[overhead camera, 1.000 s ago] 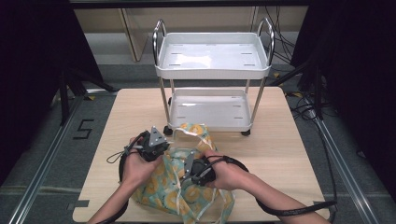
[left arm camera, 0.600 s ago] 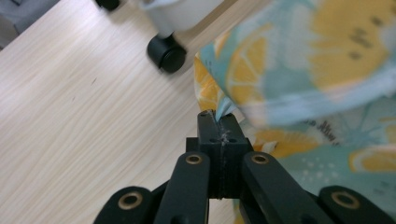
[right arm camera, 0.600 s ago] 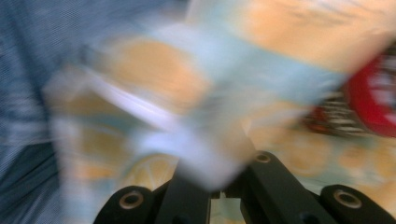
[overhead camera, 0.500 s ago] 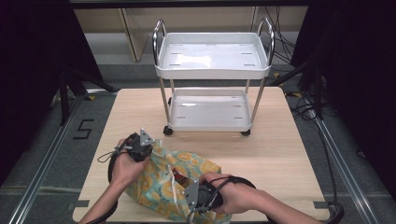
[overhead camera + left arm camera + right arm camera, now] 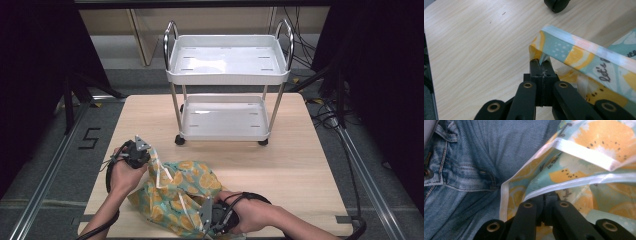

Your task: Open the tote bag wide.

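High view: the bag [image 5: 175, 192] lies at the table's [image 5: 300, 165] near edge, spanning diagonally from left gripper [image 5: 141, 151] to right gripper [image 5: 204, 226].

Left gripper view: jaws clamp the bag's edge [image 5: 537, 53].

Right gripper view: jaws pinch its hem [image 5: 544, 190].

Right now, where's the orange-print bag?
In the high view the orange-print bag lies at the table's near edge, left of centre, in front of the white cart, between the left tongs and the right tongs.
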Available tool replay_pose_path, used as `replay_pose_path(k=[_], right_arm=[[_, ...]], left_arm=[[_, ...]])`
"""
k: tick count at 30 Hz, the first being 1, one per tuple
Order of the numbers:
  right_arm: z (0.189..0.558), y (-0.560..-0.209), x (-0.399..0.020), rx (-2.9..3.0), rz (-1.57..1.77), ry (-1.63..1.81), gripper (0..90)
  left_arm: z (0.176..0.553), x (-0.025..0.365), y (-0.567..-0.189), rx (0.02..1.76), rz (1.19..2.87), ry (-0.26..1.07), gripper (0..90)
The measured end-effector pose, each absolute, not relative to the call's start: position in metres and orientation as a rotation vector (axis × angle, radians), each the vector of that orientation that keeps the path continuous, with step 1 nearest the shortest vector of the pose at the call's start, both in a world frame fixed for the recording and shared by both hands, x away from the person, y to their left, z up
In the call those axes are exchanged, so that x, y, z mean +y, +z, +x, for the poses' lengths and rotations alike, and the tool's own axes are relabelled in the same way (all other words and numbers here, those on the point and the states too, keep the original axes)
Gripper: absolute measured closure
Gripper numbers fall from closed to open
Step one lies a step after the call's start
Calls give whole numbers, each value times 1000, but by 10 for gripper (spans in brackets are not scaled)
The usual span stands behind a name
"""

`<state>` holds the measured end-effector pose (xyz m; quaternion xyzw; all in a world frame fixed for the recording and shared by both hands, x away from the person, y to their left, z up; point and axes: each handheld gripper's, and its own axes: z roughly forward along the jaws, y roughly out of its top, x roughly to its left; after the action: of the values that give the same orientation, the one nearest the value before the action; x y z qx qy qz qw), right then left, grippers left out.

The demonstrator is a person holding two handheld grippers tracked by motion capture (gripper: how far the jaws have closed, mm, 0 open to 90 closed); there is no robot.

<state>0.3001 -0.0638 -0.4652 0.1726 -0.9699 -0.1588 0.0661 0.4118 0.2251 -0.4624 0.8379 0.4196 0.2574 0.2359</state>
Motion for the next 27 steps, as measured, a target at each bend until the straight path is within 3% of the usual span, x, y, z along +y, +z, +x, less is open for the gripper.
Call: replay_pose_path(k=[6, 10, 19, 25, 27], right_arm=[[307, -443, -69, -2989, 383, -628, 637], [315, -414, -75, -2982, 242, -848, 561], [344, -374, -76, -3070, 20, -1156, 494], [367, -392, -59, -3157, -64, -1041, 445], [375, -398, -53, -3165, -80, -995, 496]], left_arm=[[408, 221, -458, 1117, 2262, 715, 898], [408, 220, -453, 1098, 2270, 732, 897], [407, 216, -447, 1057, 2262, 742, 877], [406, 213, -444, 1044, 2263, 741, 860], [406, 213, -443, 1040, 2257, 749, 814]])
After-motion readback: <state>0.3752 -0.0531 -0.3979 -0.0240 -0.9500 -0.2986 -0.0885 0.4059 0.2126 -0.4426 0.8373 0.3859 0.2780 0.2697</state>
